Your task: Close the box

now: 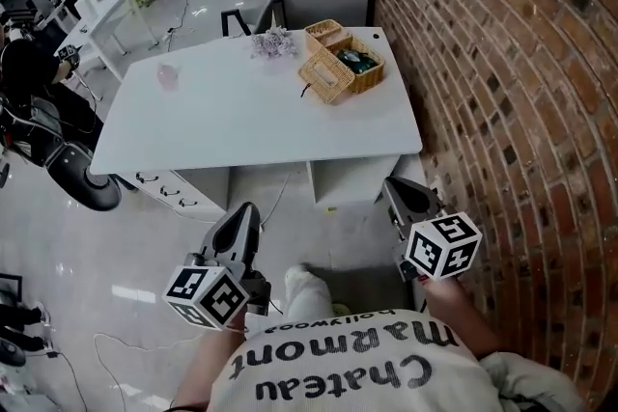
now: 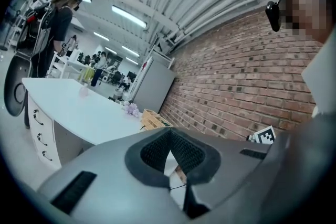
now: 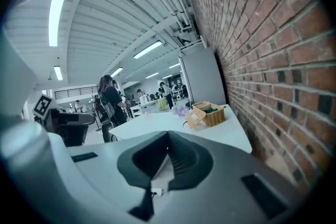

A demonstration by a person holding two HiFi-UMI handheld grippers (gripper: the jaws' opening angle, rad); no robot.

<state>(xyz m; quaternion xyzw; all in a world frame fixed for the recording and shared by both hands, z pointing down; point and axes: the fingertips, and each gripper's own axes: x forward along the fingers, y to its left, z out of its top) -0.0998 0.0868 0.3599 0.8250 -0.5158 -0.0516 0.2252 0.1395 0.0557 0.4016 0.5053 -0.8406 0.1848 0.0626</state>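
A wicker box (image 1: 359,65) stands at the far right of the white table (image 1: 241,125), close to the brick wall. Its lid (image 1: 323,77) is swung open and leans against the box's front-left side; something dark green lies inside. The box shows small in the left gripper view (image 2: 152,119) and in the right gripper view (image 3: 211,113). Both grippers hang in front of the table, well short of it and below its top. My left gripper (image 1: 247,213) (image 2: 169,135) is shut and empty. My right gripper (image 1: 396,185) (image 3: 168,137) is also shut and empty.
A smaller wicker basket (image 1: 323,31), a purple flower bunch (image 1: 273,42) and a pink object (image 1: 167,75) sit on the table's far part. The brick wall (image 1: 502,111) runs along the right. A drawer unit (image 1: 174,188) is under the table, an office chair (image 1: 82,174) at left.
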